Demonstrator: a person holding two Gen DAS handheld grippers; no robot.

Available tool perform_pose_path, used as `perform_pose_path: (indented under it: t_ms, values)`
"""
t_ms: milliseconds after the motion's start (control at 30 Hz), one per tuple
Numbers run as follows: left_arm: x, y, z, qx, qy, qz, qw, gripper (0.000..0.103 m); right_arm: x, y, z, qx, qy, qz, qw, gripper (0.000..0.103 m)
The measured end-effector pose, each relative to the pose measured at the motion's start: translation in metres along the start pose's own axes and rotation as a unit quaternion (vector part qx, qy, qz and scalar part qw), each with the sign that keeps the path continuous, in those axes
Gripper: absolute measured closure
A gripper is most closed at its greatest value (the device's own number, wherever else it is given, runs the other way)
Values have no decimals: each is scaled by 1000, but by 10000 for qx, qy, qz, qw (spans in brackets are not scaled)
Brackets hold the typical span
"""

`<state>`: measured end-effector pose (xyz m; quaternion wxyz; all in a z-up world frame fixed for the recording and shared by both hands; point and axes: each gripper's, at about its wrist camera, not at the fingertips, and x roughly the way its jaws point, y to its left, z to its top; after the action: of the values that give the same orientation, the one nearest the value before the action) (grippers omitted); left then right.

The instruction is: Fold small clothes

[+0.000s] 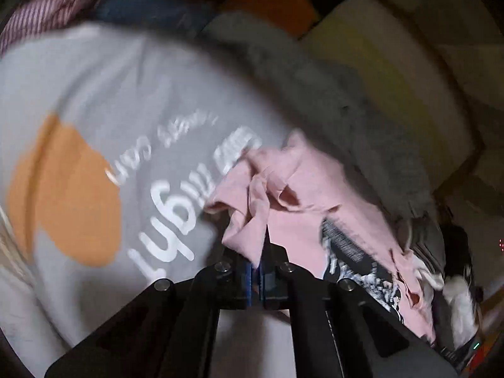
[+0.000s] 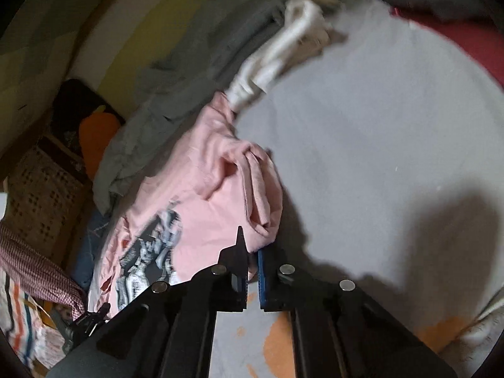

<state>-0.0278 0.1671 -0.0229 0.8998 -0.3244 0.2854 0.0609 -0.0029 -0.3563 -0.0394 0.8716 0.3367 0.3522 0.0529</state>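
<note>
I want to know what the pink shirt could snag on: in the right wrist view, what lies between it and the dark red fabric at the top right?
Bare grey sheet only, between the pink shirt and the dark red fabric; right wrist view.

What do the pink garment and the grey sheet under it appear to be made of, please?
Pink garment: soft knit, probably cotton jersey, matte; it creases and bunches limply and carries a black-and-white print.
Grey sheet: smooth woven or knit fabric, matte; it lies flat, with white lettering and orange patches printed on it. Blur leaves the weave unclear.
</note>
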Motion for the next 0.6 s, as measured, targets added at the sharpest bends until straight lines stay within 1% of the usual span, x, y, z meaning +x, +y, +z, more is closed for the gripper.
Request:
perform_pose_path:
  t_ms: [33,100,167,267,367,467,500,567,600]
  values:
    - [-16,-5,-1,153,-104,-24,9998,101,-9,4,-2,-116,-107,32,9999,99]
    - [-46,-8,-1,285,-224,-139,9992,101,-31,14,-8,-391,-289,47,9988,99]
    - [-74,-4,-2,238,-321,-253,9989,101,-56,21,-19,-577,-442,16,9974,99]
    - [-95,-2,-4,182,-394,-253,9987,101,-86,26,-38,-656,-486,5,9967,99]
    - [-90,-11,4,243,-409,-322,9984,101,-95,29,-42,-603,-435,-18,9972,99]
    - [-73,-27,26,249,-445,-212,9985,101,-86,41,-27,-700,-535,-10,9961,99]
    - [-63,-33,36,226,-403,-89,9989,101,-82,47,-17,-715,-592,-24,9957,99]
    - [-40,-43,57,146,-197,213,9995,101,-69,59,6,-824,-667,-36,9944,99]
    - [-26,-49,67,193,-129,333,9992,101,-59,67,20,-855,-703,-77,9938,99]
